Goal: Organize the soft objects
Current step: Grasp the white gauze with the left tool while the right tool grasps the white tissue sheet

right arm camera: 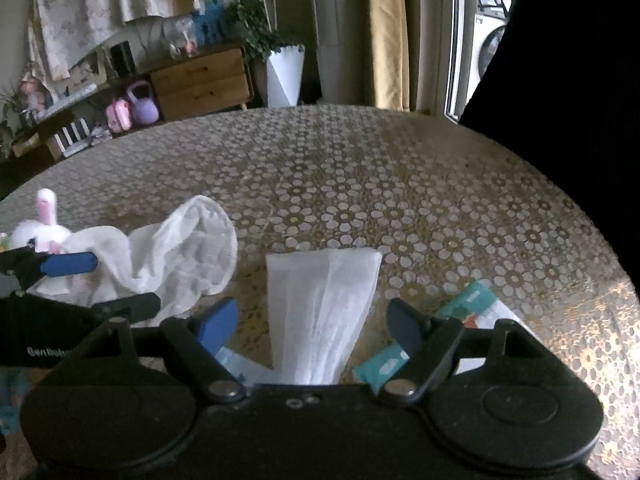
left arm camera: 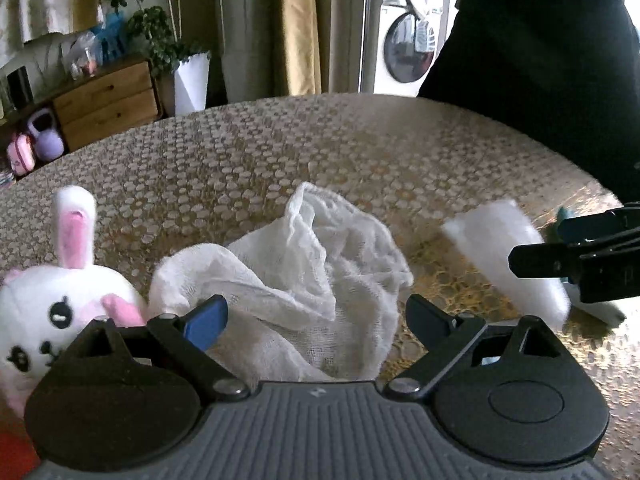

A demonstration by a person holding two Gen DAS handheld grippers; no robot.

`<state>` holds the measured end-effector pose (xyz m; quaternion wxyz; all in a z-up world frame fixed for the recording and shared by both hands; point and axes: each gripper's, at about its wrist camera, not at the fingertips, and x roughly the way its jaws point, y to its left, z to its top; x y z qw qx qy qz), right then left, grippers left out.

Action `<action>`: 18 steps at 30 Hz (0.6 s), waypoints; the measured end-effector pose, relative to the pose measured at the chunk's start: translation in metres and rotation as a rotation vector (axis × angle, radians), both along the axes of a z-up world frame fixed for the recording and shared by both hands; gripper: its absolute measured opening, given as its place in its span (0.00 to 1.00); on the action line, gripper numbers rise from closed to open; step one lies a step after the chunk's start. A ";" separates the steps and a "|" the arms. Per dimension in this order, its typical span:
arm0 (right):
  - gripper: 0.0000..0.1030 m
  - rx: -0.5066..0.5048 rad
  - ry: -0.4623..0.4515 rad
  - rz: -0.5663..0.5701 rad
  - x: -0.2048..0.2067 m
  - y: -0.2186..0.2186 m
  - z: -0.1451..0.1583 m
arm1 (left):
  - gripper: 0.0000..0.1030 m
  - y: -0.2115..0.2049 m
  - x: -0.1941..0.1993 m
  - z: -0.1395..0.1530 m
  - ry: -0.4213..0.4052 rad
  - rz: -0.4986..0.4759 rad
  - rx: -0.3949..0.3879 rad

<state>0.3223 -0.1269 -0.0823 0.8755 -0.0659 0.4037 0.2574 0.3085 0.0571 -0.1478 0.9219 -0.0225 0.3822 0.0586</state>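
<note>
Both our grippers, left gripper (left arm camera: 316,316) over the crumpled gauze cloth (left arm camera: 304,276) and right gripper (right arm camera: 312,326) around the tissue (right arm camera: 320,304), gape wide; each is feather-light and limp, so we'd pinch a bunched fold.

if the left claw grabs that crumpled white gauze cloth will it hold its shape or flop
The gauze cloth will probably flop and drape: it looks thin, loosely woven and lies in soft folds. It seems very light. A pinch from the open left claw may lift only one layer.
</note>
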 end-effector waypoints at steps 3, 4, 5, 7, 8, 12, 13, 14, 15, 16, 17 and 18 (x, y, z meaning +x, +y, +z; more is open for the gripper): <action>0.77 -0.022 0.013 -0.006 0.008 0.007 -0.010 | 0.93 -0.001 0.007 -0.008 0.014 0.008 0.021; 0.77 -0.028 0.015 -0.007 0.011 0.008 -0.012 | 0.93 -0.001 0.010 -0.011 0.016 0.008 0.030; 0.76 -0.031 0.019 -0.006 0.013 0.010 -0.015 | 0.93 -0.001 0.012 -0.013 0.019 0.008 0.033; 0.75 -0.039 0.021 -0.009 0.015 0.013 -0.019 | 0.93 0.000 0.015 -0.016 0.024 0.009 0.027; 0.75 -0.043 0.023 -0.009 0.016 0.014 -0.020 | 0.93 0.000 0.016 -0.017 0.022 0.009 0.028; 0.73 -0.042 0.041 -0.013 0.019 0.016 -0.027 | 0.93 0.000 0.018 -0.019 0.012 0.010 0.027; 0.71 -0.044 0.041 -0.014 0.019 0.017 -0.028 | 0.92 0.000 0.018 -0.018 0.011 0.009 0.026; 0.71 -0.046 0.041 -0.014 0.019 0.017 -0.028 | 0.91 0.000 0.017 -0.019 0.009 0.007 0.022; 0.69 -0.048 0.041 -0.013 0.019 0.018 -0.028 | 0.89 0.000 0.017 -0.019 0.007 0.006 0.022; 0.66 -0.049 0.039 -0.012 0.018 0.018 -0.029 | 0.87 0.000 0.017 -0.018 0.007 0.003 0.023; 0.64 -0.050 0.038 -0.012 0.018 0.018 -0.029 | 0.84 0.001 0.015 -0.017 0.003 0.003 0.023; 0.61 -0.051 0.036 -0.014 0.017 0.018 -0.029 | 0.76 0.001 0.014 -0.017 -0.002 0.005 0.020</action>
